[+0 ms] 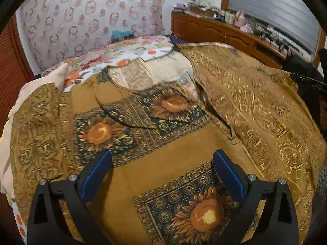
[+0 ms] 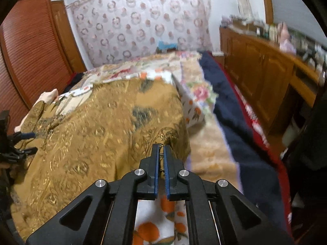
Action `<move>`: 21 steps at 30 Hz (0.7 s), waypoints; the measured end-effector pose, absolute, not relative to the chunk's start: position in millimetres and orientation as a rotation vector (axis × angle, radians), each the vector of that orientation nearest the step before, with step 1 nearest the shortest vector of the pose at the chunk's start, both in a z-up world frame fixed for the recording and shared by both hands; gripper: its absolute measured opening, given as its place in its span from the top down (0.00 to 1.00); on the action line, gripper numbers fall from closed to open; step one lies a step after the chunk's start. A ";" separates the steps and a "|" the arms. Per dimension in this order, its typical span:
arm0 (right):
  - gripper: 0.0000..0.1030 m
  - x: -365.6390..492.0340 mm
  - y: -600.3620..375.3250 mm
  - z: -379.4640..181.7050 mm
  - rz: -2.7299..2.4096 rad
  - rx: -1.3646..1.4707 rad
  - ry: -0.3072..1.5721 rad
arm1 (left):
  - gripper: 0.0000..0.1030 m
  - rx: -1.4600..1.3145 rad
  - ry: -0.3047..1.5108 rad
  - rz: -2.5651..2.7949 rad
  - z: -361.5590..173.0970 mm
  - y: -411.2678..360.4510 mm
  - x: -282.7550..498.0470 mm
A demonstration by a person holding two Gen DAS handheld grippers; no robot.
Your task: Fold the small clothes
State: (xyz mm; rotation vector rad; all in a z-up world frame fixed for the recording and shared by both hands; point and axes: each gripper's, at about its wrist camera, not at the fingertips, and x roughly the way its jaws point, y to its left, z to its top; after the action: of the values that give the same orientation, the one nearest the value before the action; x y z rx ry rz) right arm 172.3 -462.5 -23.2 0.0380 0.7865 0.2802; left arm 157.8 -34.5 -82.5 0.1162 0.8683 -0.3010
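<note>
Garment (image 1: 155,159), mustard w/ sunflower panels, lay spread across bed (image 2: 206,163), filling centre and lower part of left wrist view; right half was folded over, gold-patterned reverse up, prob. first fold started. Left gripper (image 1: 161,173) hung over plain fabric at bottom centre, jaws spread wide, nothing between them; seemingly ready to pin or take next hem. Right gripper (image 2: 161,159), bottom centre of right wrist view, had jaws closed on garment's edge, thin fabric pinched betw. blue pads; likely to carry that edge across. Orange-print blanket (image 2: 155,224) showed beneath.
</note>
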 end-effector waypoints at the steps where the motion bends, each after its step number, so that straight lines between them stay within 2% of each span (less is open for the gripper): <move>1: 0.98 172.3 -458.2 -17.1 0.279 0.021 0.768 | 0.03 0.111 0.857 -0.299 -78.9 -33.3 155.9; 10: 0.98 184.4 -386.4 18.7 0.399 -0.106 0.683 | 0.03 0.034 0.683 -0.282 -32.9 -22.5 128.1; 18: 0.95 177.5 -323.8 -14.4 0.534 -0.198 0.772 | 0.03 0.003 0.664 -0.314 -28.9 -25.9 111.6; 21: 0.90 172.5 -322.5 -22.1 0.553 -0.200 0.796 | 0.03 0.004 0.668 -0.330 -28.8 -32.5 106.3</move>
State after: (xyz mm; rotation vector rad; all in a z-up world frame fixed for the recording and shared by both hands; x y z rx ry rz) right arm 172.5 -322.5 -22.1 -0.2002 0.7958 0.5528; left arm 106.3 -32.5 -28.8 0.0040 0.6675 -0.3303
